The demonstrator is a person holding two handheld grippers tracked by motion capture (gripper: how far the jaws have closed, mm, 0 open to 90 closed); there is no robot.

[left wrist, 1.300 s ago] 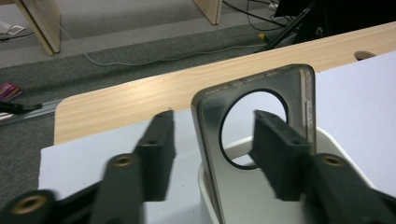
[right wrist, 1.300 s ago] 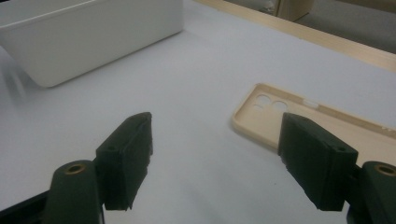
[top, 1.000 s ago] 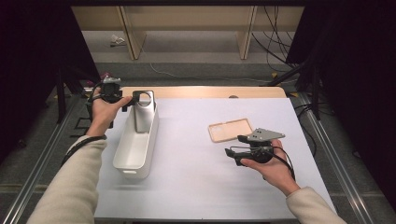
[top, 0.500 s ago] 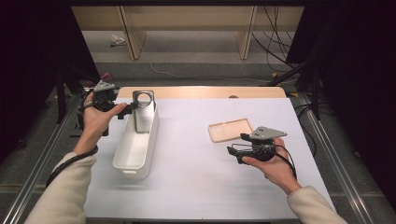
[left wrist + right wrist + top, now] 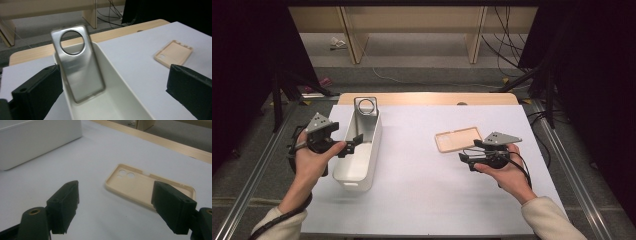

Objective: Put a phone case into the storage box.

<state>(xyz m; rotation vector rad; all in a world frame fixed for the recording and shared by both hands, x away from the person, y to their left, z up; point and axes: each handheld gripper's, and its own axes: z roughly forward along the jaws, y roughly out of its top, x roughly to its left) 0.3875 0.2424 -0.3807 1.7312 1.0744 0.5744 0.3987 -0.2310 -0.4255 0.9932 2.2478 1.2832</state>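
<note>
A grey phone case [image 5: 365, 106] with a round camera hole leans upright against the far end of a long white bin [image 5: 374, 145]. My left gripper [image 5: 351, 145] hovers at the bin's left rim, well short of that case. Its jaws have just been opening and nothing lies between them. In the left gripper view the grey case [image 5: 80, 67] stands in the bin [image 5: 110, 62] ahead of the wide jaws of the left gripper [image 5: 115, 75]. A beige phone case [image 5: 457, 139] lies flat at the right. My right gripper [image 5: 468, 154] is open just short of it. The right gripper view frames the beige case [image 5: 140, 182] between the right gripper [image 5: 115, 195] jaws.
The white sheet [image 5: 422, 190] covers the table, with a wooden strip [image 5: 427, 98] along its far edge. Metal rails run along both sides. Cables and shelf legs stand on the floor beyond. The bin's side wall [image 5: 37, 140] is at the upper left in the right gripper view.
My left gripper has let go of the grey case and drawn back toward the near left along the bin. The case stays leaning at the far end. The right hand has kept still.
</note>
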